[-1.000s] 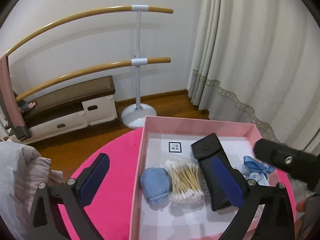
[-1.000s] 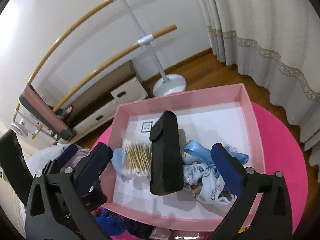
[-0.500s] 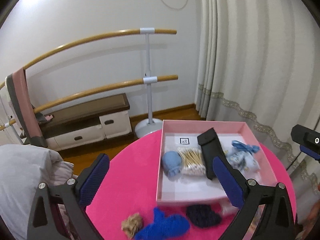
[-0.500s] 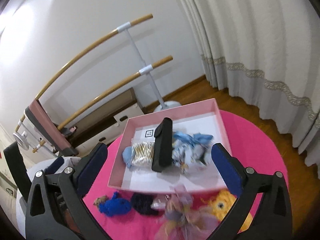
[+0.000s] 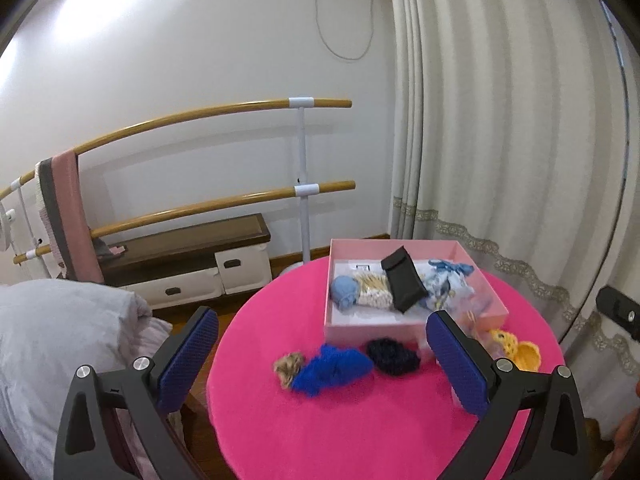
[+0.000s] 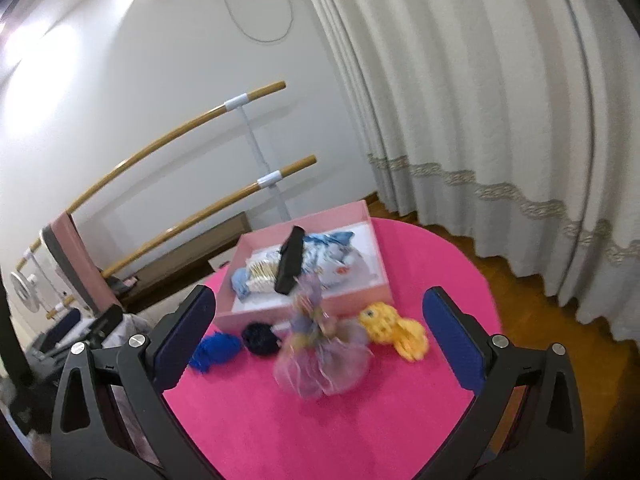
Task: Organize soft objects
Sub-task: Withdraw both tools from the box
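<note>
**Soft items outside the box: stock and approach**

Step in hand, as judged: choosing and reaching for the next loose item to put in the pink cardboard box (image 5: pixel 416 322), which stands toward the far side of the round pink table (image 5: pixel 360 420). To do it well, come down from above onto one item only, pinch the bulk of the yarn or fabric and not a stray strand, lift clear of the box wall, and release over the free floor at the near right of the box.

Items on the table, left to right:
- Small tan fuzzy tuft (image 5: pixel 289 364), touching the next item.
- Bright blue knitted piece (image 5: pixel 332 368), directly ahead of the left tongs (image 5: pixel 322 364), between the lines of its fingers but well forward of them.
- Dark navy knitted piece (image 5: pixel 392 356), just beside the box's near wall.
- Lilac sheer organza pouch (image 6: pixel 324 354), blurred, centred ahead of the right tongs (image 6: pixel 320 336).
- Yellow crocheted toy (image 6: pixel 394 330), beside the pouch, close to the box's near right corner.

Already in the box: pale blue knitted ball (image 5: pixel 346 292), bundle of cotton swabs (image 5: pixel 374 292), black rectangular case (image 5: pixel 402 280), blue patterned cloth (image 5: pixel 444 280).

Tongs: both are spread wide with nothing held, hovering above the near table edge.
</note>
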Available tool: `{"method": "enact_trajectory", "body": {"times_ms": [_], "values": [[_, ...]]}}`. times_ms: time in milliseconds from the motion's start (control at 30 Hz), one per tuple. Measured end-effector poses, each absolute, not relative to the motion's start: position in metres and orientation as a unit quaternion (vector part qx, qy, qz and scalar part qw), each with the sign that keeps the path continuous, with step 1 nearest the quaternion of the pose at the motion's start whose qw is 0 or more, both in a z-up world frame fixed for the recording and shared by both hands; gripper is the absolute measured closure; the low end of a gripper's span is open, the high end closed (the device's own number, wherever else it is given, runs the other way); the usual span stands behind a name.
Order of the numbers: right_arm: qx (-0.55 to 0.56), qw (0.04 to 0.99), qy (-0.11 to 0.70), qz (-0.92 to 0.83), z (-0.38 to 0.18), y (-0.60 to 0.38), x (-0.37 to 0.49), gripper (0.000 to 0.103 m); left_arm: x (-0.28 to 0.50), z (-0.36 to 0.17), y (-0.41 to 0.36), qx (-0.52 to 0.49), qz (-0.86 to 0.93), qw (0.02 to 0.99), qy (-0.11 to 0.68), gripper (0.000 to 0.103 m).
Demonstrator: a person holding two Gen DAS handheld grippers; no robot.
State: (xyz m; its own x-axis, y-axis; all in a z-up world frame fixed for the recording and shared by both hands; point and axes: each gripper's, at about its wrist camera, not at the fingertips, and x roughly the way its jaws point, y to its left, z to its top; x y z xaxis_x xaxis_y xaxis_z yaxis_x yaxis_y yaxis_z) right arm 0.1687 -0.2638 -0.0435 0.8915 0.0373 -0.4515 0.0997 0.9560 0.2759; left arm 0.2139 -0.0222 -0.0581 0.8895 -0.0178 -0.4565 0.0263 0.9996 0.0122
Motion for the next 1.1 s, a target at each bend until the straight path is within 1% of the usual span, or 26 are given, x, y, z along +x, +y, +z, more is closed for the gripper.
{"method": "enact_trajectory", "body": {"times_ms": [133,300,600,733,1100], "values": [[0.128,0.965,0.228,-0.023,-0.045,-0.251,0.138,0.0,0.178,-0.059,-0.02,0.003,-0.013,0.97,0.242,0.0],[0.098,0.972,0.21,-0.025,-0.037,-0.231,0.102,0.0,0.133,-0.045,-0.014,0.008,-0.008,0.971,0.24,0.0],[0.059,0.98,0.19,-0.024,-0.028,-0.202,0.079,0.0,0.08,-0.028,-0.016,0.019,-0.005,0.977,0.212,0.0],[0.056,0.98,0.191,-0.024,-0.028,-0.199,0.08,0.0,0.073,-0.031,-0.013,0.014,-0.005,0.977,0.213,0.0],[0.055,0.979,0.193,-0.024,-0.028,-0.197,0.078,0.0,0.085,-0.028,-0.012,0.006,-0.004,0.975,0.22,0.0]]}}
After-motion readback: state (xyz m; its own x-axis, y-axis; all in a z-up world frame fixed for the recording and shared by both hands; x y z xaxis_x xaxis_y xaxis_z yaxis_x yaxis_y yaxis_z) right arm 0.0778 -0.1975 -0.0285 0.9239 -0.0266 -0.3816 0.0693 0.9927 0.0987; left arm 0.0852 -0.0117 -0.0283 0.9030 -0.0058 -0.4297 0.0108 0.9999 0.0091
